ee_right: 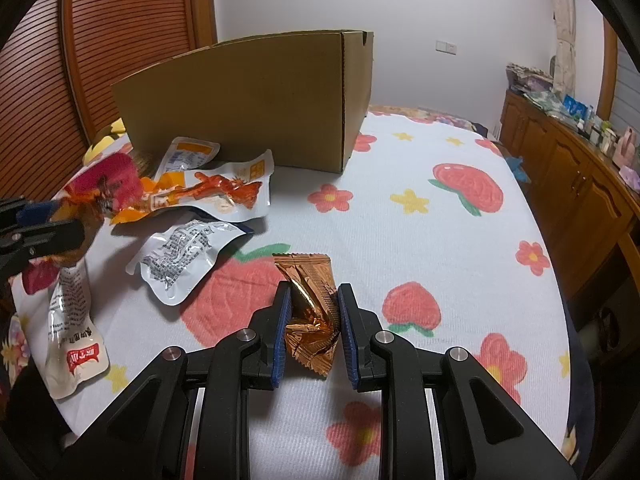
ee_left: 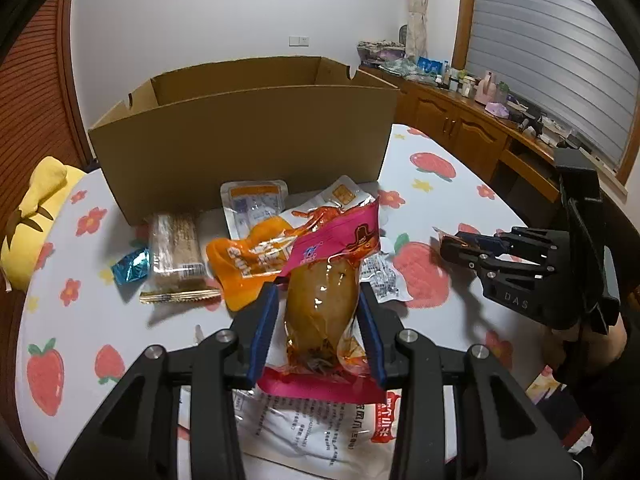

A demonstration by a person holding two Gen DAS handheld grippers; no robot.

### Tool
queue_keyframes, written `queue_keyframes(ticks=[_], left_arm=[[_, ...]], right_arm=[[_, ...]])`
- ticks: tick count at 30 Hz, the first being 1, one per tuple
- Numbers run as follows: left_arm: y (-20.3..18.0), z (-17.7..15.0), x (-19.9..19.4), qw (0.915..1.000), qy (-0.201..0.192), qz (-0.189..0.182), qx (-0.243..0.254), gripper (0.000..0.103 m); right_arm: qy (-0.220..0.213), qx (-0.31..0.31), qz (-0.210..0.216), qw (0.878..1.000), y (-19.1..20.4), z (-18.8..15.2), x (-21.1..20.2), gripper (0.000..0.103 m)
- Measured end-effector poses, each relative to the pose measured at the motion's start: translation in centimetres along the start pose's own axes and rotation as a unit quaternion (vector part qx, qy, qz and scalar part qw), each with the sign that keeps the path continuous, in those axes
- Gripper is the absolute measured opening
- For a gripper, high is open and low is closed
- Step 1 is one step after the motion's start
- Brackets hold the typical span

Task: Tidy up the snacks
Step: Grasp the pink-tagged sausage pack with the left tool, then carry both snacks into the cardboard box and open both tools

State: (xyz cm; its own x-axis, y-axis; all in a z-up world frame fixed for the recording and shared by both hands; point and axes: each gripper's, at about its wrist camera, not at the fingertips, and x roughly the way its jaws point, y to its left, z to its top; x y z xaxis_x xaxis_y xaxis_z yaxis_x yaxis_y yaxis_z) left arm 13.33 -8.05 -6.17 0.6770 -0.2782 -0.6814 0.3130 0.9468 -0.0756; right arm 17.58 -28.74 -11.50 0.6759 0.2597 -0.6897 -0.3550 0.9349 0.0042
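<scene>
My left hand-held gripper [ee_left: 318,312] clamps a pink-topped chicken-leg packet [ee_left: 322,304]; my right hand-held gripper [ee_right: 314,328] pinches a copper foil wrapper [ee_right: 312,316], cardboard box [ee_right: 248,100] behind.

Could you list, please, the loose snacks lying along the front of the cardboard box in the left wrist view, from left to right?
Blue foil candy → clear-wrapped cracker bar → orange pouch → pink-topped drumstick pack, held in the left gripper.
</scene>
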Motion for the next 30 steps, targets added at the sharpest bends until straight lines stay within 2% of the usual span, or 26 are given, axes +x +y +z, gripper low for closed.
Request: queue_keyframes(ticks=[10,21,30], left_arm=[[0.2,1.0,-1.8,0.9997,-0.024,-0.001,-0.004,0.038],[0.9,1.6,-3.0,0.9989,-0.047,0.002,-0.007,0.039],[1.1,2.2,-3.7,0.9983,-0.057,0.005,-0.002,0.039]], right_arm=[[-0.004,0.001,-0.002,1.000,-0.1,-0.1,-0.1,0.021],[-0.040,0.003,0.000,0.999,-0.2,-0.4,-1.4,0.021],[-0.046,-0.002,-0.002,0.999,0.1,-0.1,-1.9,0.021]])
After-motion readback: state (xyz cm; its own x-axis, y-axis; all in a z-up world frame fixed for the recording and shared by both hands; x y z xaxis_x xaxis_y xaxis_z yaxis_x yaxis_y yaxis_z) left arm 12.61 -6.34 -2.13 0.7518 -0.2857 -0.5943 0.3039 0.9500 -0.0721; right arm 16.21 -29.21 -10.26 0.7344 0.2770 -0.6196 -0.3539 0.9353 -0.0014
